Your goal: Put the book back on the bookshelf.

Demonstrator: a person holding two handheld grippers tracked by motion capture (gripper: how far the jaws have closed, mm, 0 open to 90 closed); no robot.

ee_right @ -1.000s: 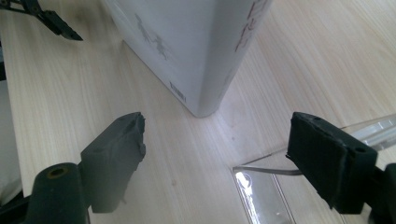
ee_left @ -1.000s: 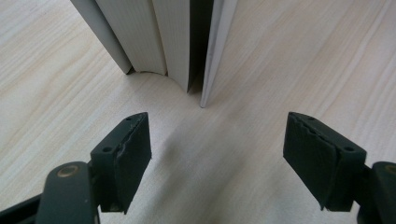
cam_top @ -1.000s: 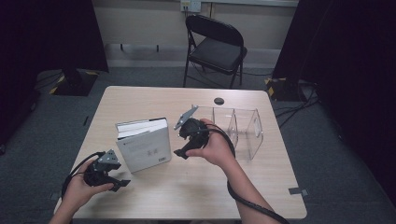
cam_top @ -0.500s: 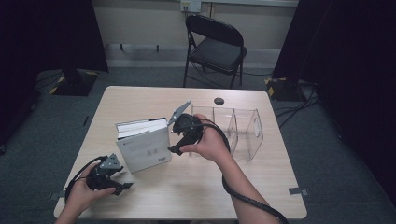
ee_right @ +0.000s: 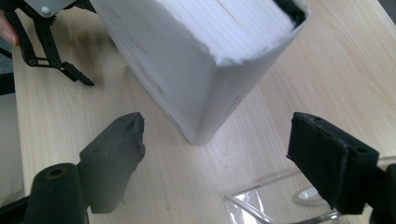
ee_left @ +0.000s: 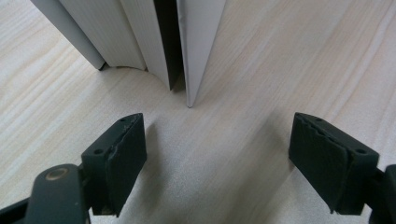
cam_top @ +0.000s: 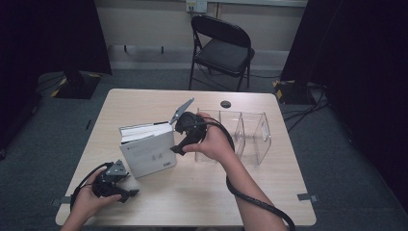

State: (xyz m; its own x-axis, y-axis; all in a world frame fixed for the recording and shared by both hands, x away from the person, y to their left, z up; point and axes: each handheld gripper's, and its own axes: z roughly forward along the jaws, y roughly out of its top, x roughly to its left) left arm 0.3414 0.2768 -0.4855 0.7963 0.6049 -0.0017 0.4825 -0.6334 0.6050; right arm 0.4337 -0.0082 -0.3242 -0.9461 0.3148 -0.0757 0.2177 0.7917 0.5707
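High view: upright white book (cam_top: 149, 153), pale cover; left gripper (cam_top: 126, 194) and right gripper (cam_top: 177, 147) spread, empty.

Both matte-black two-jaw grippers, left (cam_top: 126, 193) & right (cam_top: 177, 150), are wearing grey 3-cornered top plates; black cables are trailing toward frame btm; brass-look screw showing lower left in each gripper view; forearms are showing bare, no sleeves.

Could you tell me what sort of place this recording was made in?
Probably a studio or lab set up for recording: black curtains hang at both sides, a lone folding chair faces a plain wooden table, and cables trail over grey carpet.
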